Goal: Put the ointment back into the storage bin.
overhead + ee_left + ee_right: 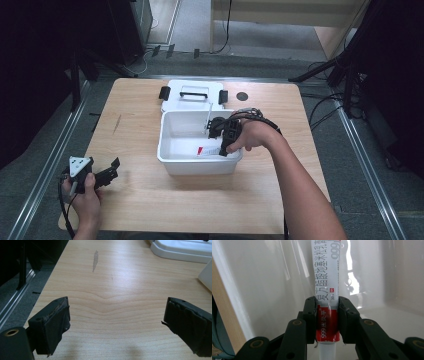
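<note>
My right gripper [327, 322] is shut on a white tube [327, 277] with a red band and dark printed characters; its white cap points back at the camera. In the high view this gripper [214, 125] sits inside the white bin [165, 150], with the tube [208, 115] rising as a thin white strip toward the bin's back wall. My left gripper [114, 169] rests at the table's front left, held in a hand. Its jaws stand wide open over bare wood [116, 325], with nothing between them.
A red and white pack [207, 150] lies on the bin's floor. The bin's white lid [192, 95], with black clips and a handle, lies flat behind the bin. A dark round mark [242, 96] is on the table beside the lid. Bare wood surrounds the left gripper.
</note>
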A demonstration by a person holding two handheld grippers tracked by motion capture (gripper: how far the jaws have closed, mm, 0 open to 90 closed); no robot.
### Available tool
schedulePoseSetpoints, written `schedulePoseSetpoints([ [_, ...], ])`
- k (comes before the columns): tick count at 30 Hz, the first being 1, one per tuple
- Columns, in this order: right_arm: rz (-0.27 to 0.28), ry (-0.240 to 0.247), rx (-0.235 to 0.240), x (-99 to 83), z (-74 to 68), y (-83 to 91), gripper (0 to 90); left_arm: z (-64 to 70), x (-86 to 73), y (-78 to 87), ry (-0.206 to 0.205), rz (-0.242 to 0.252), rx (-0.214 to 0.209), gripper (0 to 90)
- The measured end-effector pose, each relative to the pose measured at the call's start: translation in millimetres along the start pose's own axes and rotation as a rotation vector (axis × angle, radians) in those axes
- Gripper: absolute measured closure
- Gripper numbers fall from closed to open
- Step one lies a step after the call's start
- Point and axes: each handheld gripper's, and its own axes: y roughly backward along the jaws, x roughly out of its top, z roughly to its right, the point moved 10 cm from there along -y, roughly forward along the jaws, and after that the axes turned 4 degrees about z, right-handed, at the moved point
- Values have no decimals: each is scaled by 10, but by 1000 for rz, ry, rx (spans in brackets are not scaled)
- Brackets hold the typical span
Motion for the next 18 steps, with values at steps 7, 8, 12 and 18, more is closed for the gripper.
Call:
schedulePoseSetpoints([
  [7,-31,1,10,-19,0,-104,715,0,1,-2,3,2,0,69],
  [8,-38,-3,12,-26,-5,-117,715,0,1,-2,3,2,0,69],
  [12,-42,-5,9,-24,5,-132,716,0,1,-2,3,2,0,70],
  [18,-59,-17,6,-29,9,-136,715,-1,1,-2,3,2,0,69],
])
